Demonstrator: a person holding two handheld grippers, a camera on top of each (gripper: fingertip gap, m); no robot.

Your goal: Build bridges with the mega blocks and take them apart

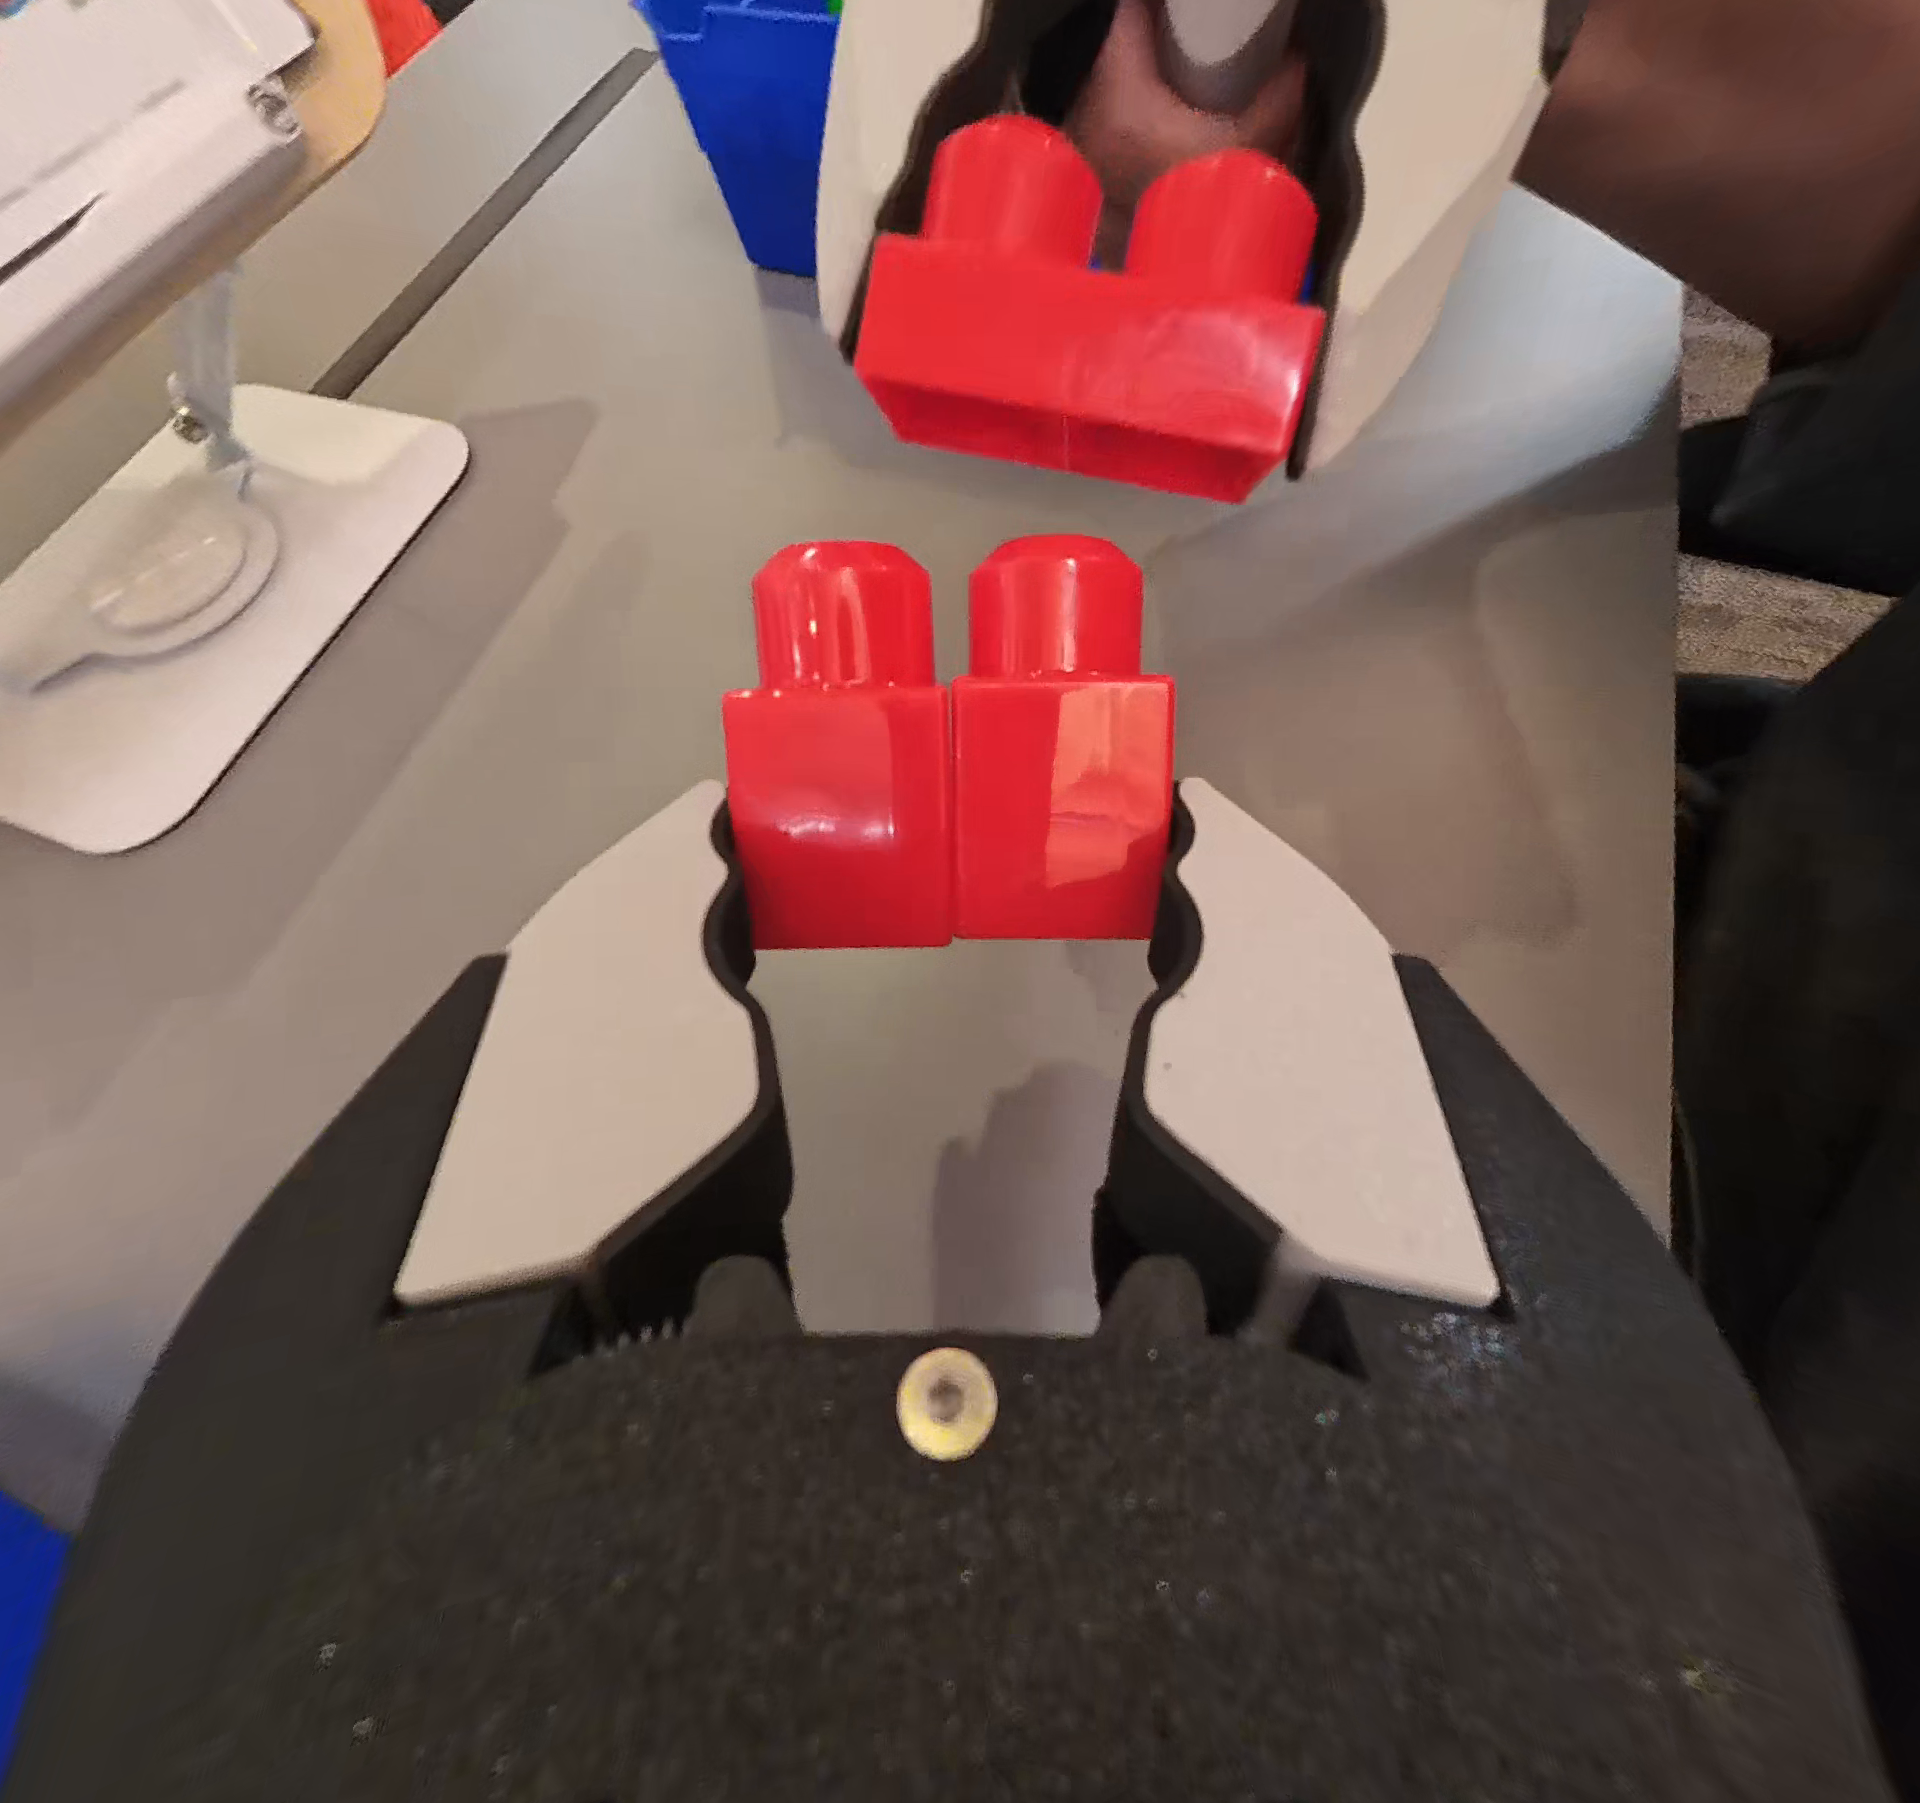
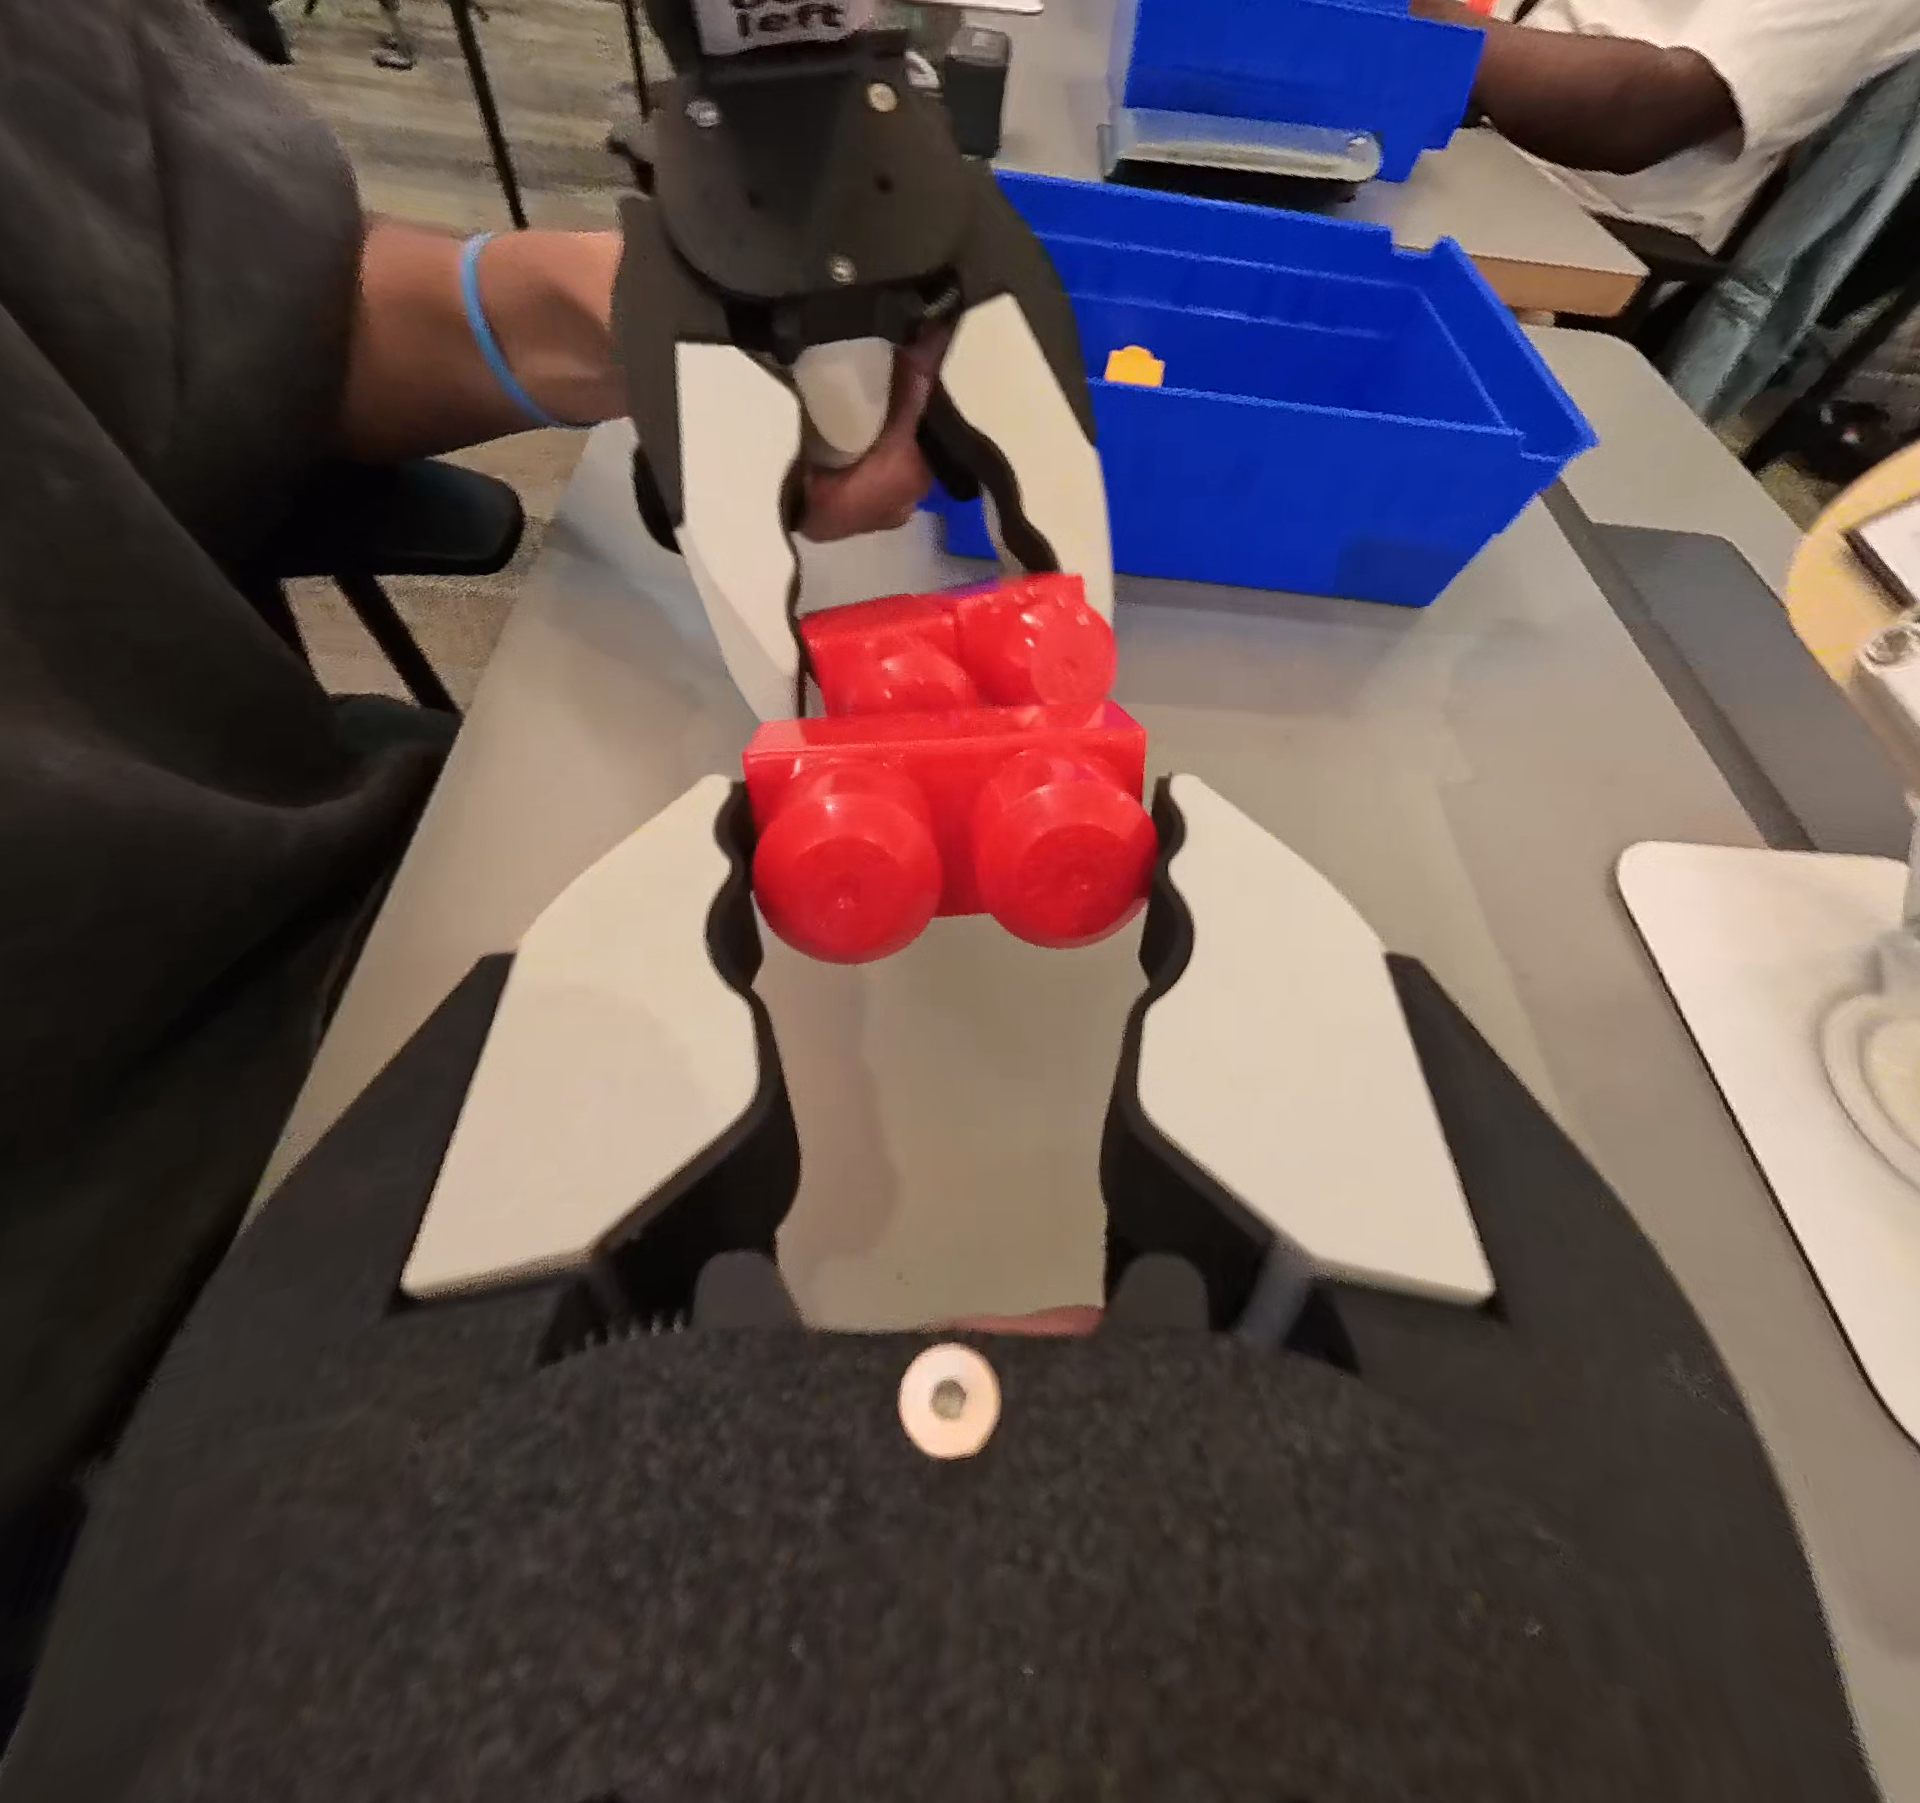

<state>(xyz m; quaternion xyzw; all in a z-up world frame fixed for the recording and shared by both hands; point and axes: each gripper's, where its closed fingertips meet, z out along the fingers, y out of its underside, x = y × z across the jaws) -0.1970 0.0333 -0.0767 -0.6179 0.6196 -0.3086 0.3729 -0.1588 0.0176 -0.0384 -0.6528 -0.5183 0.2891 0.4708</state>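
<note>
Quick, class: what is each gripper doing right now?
Left gripper: shut on two single-stud red blocks set side by side.
Right gripper: shut on a two-stud red block, held above the grey table.

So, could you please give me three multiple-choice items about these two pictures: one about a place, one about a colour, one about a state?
1. Where is the two-stud red block?
A. in the blue bin
B. in the right gripper, above the two single blocks
C. lying on the table

2. What colour are the two single-stud blocks in the left gripper?
A. yellow
B. green
C. red

3. How does the left gripper stand?
A. shut on the two single-stud blocks, side by side
B. open and empty
C. shut on the bin's rim

Answers:
1 B: the right gripper clamps it by its ends, and the left wrist view shows it above the pair, with a gap between.
2 C: both are glossy red.
3 A: its fingers press the pair's outer sides.

The blue bin stands behind, on the table.
</note>
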